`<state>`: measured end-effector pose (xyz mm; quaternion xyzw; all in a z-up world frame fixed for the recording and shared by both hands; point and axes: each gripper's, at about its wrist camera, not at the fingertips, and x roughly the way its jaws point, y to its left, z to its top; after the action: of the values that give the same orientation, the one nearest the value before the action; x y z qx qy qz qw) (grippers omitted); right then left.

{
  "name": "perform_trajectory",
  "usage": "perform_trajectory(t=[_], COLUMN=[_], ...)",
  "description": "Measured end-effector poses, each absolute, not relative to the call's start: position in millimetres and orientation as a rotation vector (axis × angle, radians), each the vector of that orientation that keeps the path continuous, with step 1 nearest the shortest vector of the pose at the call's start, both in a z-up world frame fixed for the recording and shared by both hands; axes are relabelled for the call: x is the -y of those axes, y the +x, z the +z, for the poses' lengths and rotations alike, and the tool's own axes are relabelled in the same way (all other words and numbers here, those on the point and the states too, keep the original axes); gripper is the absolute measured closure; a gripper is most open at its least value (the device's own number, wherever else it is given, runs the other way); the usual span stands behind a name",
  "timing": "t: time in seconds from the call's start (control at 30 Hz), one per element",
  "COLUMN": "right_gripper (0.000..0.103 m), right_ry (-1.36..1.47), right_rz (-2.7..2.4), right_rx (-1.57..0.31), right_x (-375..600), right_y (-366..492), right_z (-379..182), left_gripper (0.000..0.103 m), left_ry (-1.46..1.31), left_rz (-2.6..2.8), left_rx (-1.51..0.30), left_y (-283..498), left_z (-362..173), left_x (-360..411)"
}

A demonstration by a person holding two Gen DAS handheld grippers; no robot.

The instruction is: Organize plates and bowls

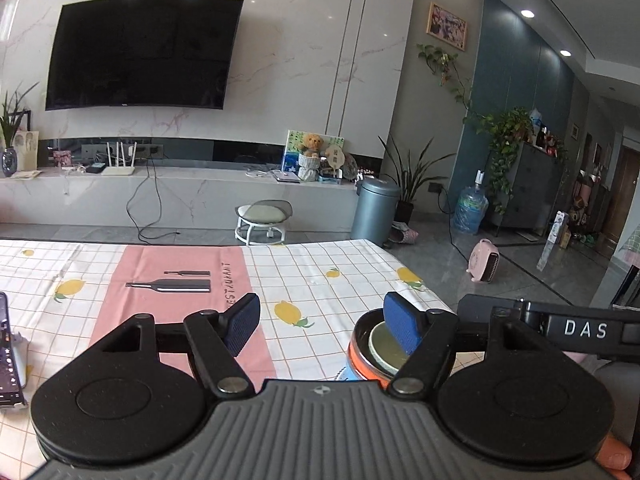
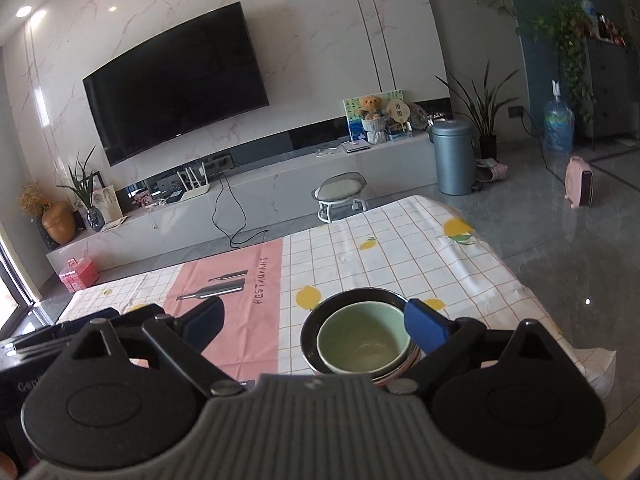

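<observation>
On the left, a phone (image 1: 10,354) is seen at the edge of the surface (image 1: 320,276), which is covered by a lemon-print cloth with a pink placemat (image 1: 176,300). The left gripper (image 1: 324,322) is held above that cloth with its fingers spread wide and nothing between them. Further right, the stack of dishes is found near the right front corner: a pale green bowl (image 2: 364,340) is nested in a black bowl (image 2: 356,300), with an orange-rimmed dish (image 1: 354,354) beneath. The right gripper (image 2: 316,322) is likewise held wide open and empty, its right fingertip (image 2: 424,330) lying just beside the green bowl's rim; contact cannot be confirmed.

The stack could be nudged toward the nearby edge if that fingertip is swept sideways, and the loose nested bowls could be tipped out. The two grippers are held close together, so a collision is judged possible. Nothing else is seen between the fingers and the stack; a stool (image 2: 340,194) and a bin (image 2: 454,156) stand well apart on the floor.
</observation>
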<state>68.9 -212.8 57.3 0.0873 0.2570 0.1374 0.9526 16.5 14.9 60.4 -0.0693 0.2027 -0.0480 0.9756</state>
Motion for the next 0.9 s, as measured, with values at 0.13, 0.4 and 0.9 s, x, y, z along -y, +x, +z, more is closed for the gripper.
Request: perform_trajectory(t=[0.13, 0.4, 0.9], right_gripper=[0.006, 0.004, 0.003], right_ry=[0.119, 0.051, 0.010], right_rz=[0.294, 0.248, 0.091], right_rx=[-0.500, -0.411, -0.535], right_x=[201.5, 191.4, 182.2], right_y=[44.6, -4.1, -31.2], right_z=[56.5, 45.6, -10.2], left_gripper=[0.016, 0.016, 0.016], left_ry=[-0.043, 0.005, -0.015], left_rz=[-0.049, 0.012, 0.100], left_rx=[-0.347, -0.386, -0.561], left_y=[-8.8, -39.1, -53.9], left_z=[58.0, 33.7, -8.3], left_x=[-8.6, -0.9, -2.7])
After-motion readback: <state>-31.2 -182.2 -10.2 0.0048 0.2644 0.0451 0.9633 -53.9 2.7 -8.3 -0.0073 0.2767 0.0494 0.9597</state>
